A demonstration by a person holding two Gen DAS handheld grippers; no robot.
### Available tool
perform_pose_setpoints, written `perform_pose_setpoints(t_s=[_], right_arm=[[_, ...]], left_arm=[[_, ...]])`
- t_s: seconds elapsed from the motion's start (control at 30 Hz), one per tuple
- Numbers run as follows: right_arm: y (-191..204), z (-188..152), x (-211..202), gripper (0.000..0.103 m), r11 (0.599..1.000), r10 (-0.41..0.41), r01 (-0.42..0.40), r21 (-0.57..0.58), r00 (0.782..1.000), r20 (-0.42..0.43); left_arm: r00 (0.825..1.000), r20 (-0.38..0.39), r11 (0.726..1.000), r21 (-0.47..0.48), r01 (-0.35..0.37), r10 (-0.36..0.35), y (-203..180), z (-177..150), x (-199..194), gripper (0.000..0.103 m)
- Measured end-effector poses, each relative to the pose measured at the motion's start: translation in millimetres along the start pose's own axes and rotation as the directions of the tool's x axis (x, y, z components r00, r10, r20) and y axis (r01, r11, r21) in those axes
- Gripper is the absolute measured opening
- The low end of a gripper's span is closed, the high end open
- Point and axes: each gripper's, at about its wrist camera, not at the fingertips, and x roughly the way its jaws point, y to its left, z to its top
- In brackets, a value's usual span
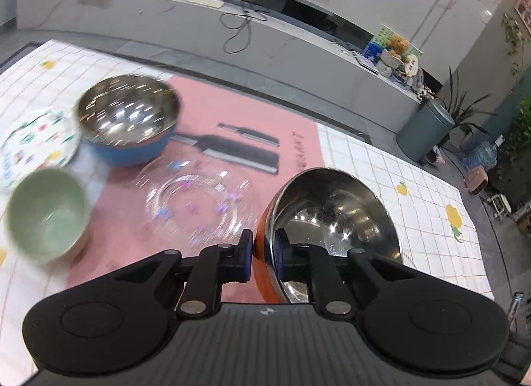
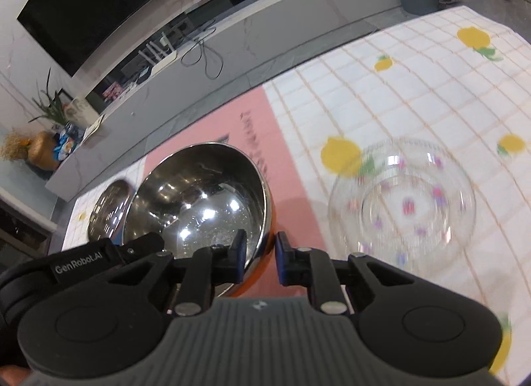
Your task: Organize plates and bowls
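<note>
My left gripper [image 1: 264, 249] is shut on the rim of an orange bowl with a steel inside [image 1: 335, 213], held tilted above the table. My right gripper [image 2: 261, 253] is shut on the same orange bowl [image 2: 199, 200], one finger inside the rim and one outside. On the pink mat lie a blue steel-lined bowl [image 1: 127, 120] and a clear glass plate [image 1: 195, 200]. A green bowl [image 1: 46, 213] and a patterned white plate [image 1: 36, 143] sit at the left. In the right wrist view a clear glass plate [image 2: 401, 200] lies on the checked cloth.
The table has a checked cloth with yellow fruit prints [image 1: 415, 166] and a pink mat [image 1: 232, 113]. Beyond its far edge stand a grey TV bench [image 1: 199, 17] and a grey bin [image 1: 424, 130]. The left gripper's body [image 2: 79, 263] shows beside the orange bowl.
</note>
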Motion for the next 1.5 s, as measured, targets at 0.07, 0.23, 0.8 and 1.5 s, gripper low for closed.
perform_pose_setpoints(t_s=[0.07,0.23,0.8,1.5], right_arm=[[4,-16,-9,0.015,1.0,0.008,-0.008,-0.006,1.0,-0.022],[19,-58,-27,0.015,0.998,0.047,-0.05,-0.031,0.995,-0.091],[76,-138,-35,0.015,0.979,0.097,-0.14,-0.148,0.959,-0.265],[81,-146,-15,0.015,0.981,0.013,-0.061,-0.183,0.967,-0.256]], left_arm=[[1.0,0.007,1.0,-0.017,-0.004,0.004,8,-7,-15,0.015],[0.997,0.026,0.997,-0.025,-0.068,0.069,29,-29,-53,0.016],[0.992,-0.021,0.97,-0.21,-0.124,0.123,133,-80,-107,0.016],[0.99,-0.08,0.955,-0.263,-0.137,0.12,151,-99,-79,0.013]])
